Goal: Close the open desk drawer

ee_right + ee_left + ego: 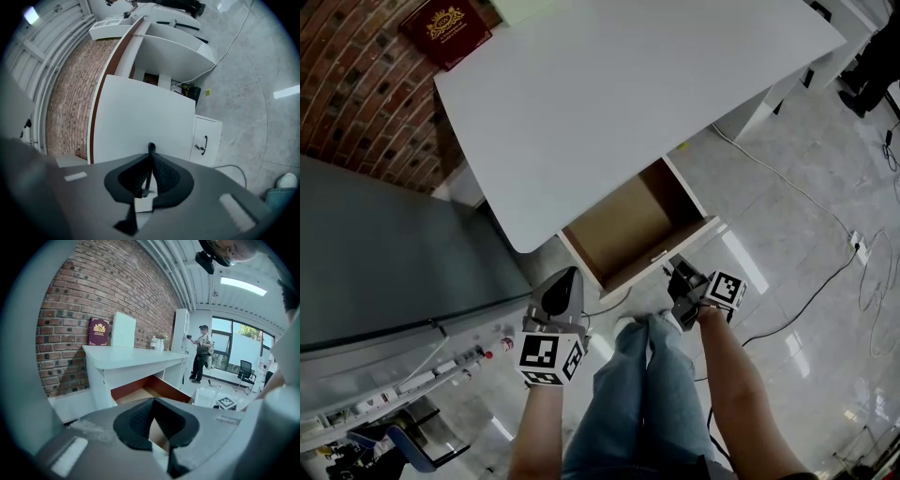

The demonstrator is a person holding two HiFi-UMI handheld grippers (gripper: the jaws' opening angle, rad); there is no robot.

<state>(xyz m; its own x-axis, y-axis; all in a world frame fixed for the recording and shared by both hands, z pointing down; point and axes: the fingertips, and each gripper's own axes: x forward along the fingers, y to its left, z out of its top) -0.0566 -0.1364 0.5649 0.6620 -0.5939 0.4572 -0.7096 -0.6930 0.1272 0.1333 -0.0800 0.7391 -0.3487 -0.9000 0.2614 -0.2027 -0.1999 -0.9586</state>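
Observation:
The white desk (609, 103) has its drawer (628, 230) pulled out, showing a bare brown inside and a white front (664, 255). My left gripper (571, 273) hangs just left of the drawer's near corner. Its pads meet at the tips, with nothing between them. In the left gripper view, the left gripper (152, 404) points at the drawer (140, 392) under the desk (126, 357). My right gripper (670, 270) hovers close in front of the drawer front, jaws together and empty. The right gripper view is rolled sideways. There the right gripper (151, 152) looks over the desk (140, 117).
A maroon book (445, 28) leans on the brick wall at the desk's back. A grey surface (384, 262) stands to the left. Cables (806, 281) trail over the floor on the right. A white panel with a dark handle (204, 143) shows below the desk edge. A person (202, 352) stands far off.

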